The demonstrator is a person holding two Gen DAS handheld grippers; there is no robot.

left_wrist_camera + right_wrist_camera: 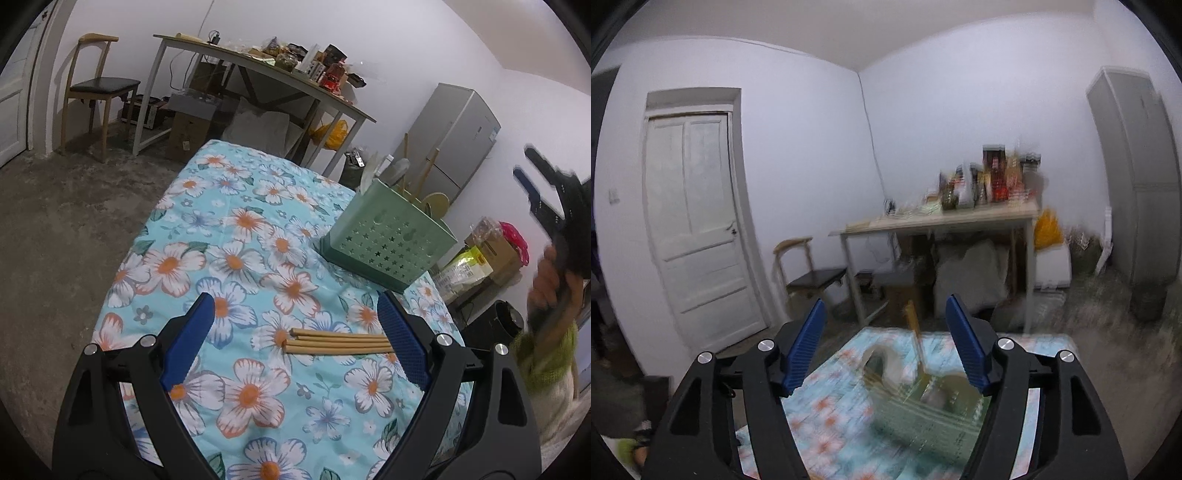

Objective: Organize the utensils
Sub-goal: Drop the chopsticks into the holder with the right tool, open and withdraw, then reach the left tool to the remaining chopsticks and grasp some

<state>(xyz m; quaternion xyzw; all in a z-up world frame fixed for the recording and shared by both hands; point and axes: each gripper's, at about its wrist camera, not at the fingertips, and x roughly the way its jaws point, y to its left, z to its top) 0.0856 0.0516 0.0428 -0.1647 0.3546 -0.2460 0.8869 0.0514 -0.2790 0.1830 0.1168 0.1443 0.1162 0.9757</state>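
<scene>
Several bamboo chopsticks (340,341) lie in a bundle on the floral tablecloth (236,236), between the open jaws of my left gripper (299,325) and close to its right pad. A green utensil holder (388,240) with star cut-outs stands at the table's far right and has wooden utensils standing in it. My right gripper (532,181) is in the air at the right edge of the left wrist view, blurred, held by a hand in a green sleeve. In the right wrist view my right gripper (886,343) is open and empty above the blurred green holder (931,406).
Beyond the table stand a cluttered desk (266,70), a wooden chair (99,88), cardboard boxes and a grey fridge (450,136). A white door (698,221) is at the left in the right wrist view. Bags and boxes (487,254) sit on the floor at the right.
</scene>
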